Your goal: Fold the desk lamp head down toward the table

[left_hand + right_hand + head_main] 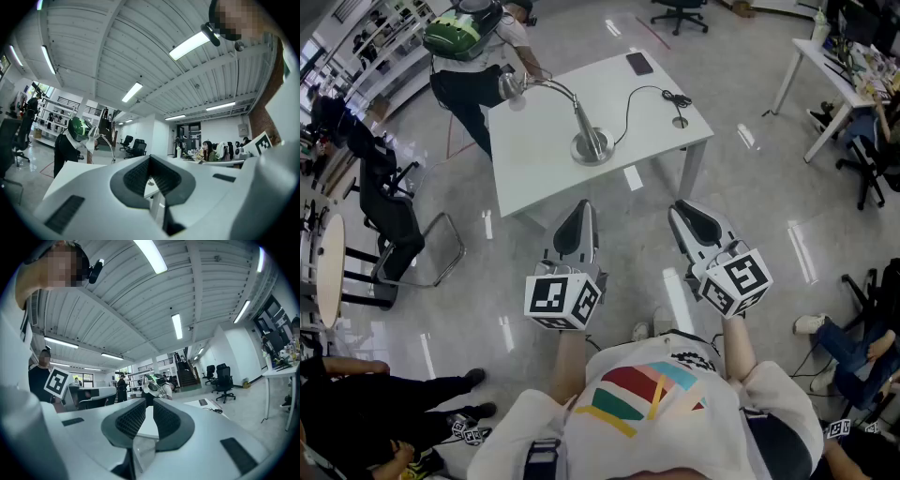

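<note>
One desk lamp (589,141) and one phone (639,64) sit on the table (534,164). Short of the table, two tools, the left tool (579,210) and the right tool (684,212), are both closed on nothing.

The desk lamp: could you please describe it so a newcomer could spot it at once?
Find the central white table on the grey floor. The desk lamp stands on a round base toward its near edge. It alone is upright silver metal, its neck curving toward the far left corner; the dark device and black cable lie flat.
</note>
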`<state>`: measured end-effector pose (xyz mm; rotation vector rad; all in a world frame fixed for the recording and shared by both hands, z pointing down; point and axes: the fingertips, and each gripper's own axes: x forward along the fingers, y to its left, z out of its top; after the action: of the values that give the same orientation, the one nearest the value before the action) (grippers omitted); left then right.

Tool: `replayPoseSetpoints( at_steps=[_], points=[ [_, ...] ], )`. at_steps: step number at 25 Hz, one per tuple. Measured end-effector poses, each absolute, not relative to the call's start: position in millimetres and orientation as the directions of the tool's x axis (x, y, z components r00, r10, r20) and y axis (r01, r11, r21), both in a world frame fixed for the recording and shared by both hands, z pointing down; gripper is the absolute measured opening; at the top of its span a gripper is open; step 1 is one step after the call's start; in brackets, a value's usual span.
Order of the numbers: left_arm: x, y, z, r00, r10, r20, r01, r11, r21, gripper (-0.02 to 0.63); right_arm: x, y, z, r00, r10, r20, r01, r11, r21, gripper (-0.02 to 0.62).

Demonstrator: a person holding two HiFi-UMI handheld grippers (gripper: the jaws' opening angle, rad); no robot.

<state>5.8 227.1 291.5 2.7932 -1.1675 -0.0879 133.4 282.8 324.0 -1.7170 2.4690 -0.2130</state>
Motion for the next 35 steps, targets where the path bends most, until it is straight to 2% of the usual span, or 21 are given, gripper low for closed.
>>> replayPoseSetpoints(
  at_steps=[5, 7, 10, 13, 20, 28, 35],
  points=[
    [12.1, 222.2, 293.6, 0.690, -0.724, -0.005, -0.718, -0.685, 0.125, 0.044, 137.5, 275.5, 321.1, -0.366, -0.929, -0.044, -0.914, 0.368, -0.170, 0.035],
    [14.8, 218.4, 294.0, 0.683, -0.731, -0.004, -0.725, -0.678, 0.123, 0.045, 136.1, 269.5, 320.3, -0.386, -0.922, -0.039, -0.915, 0.388, -0.111, 0.140],
    [19.9, 213.1, 297.8, 0.672, -0.741, 0.001, -0.735, -0.667, 0.121, 0.044, 129.5, 261.0, 327.4, -0.421, -0.907, 0.003, -0.907, 0.421, -0.005, 0.203],
    [26.9, 211.1, 301.8, 0.665, -0.746, 0.009, -0.743, -0.661, 0.109, 0.044, 127.7, 256.4, 333.3, -0.453, -0.891, 0.007, -0.891, 0.454, 0.002, 0.207],
    [23.4, 189.5, 314.2, 0.632, -0.775, 0.015, -0.772, -0.627, 0.103, 0.045, 131.4, 233.9, 343.0, -0.556, -0.827, -0.079, -0.794, 0.557, -0.245, 0.207],
    [27.1, 92.8, 323.7, 0.631, -0.776, -0.001, -0.769, -0.626, 0.127, 0.044, 136.6, 145.3, 357.2, -0.546, -0.838, -0.025, -0.814, 0.537, -0.223, 0.207],
    [1.0, -48.5, 285.4, 0.642, -0.761, -0.088, -0.749, -0.648, 0.138, 0.045, 109.6, 11.9, 308.0, -0.571, -0.817, -0.079, -0.803, 0.576, -0.150, 0.207]
  ],
)
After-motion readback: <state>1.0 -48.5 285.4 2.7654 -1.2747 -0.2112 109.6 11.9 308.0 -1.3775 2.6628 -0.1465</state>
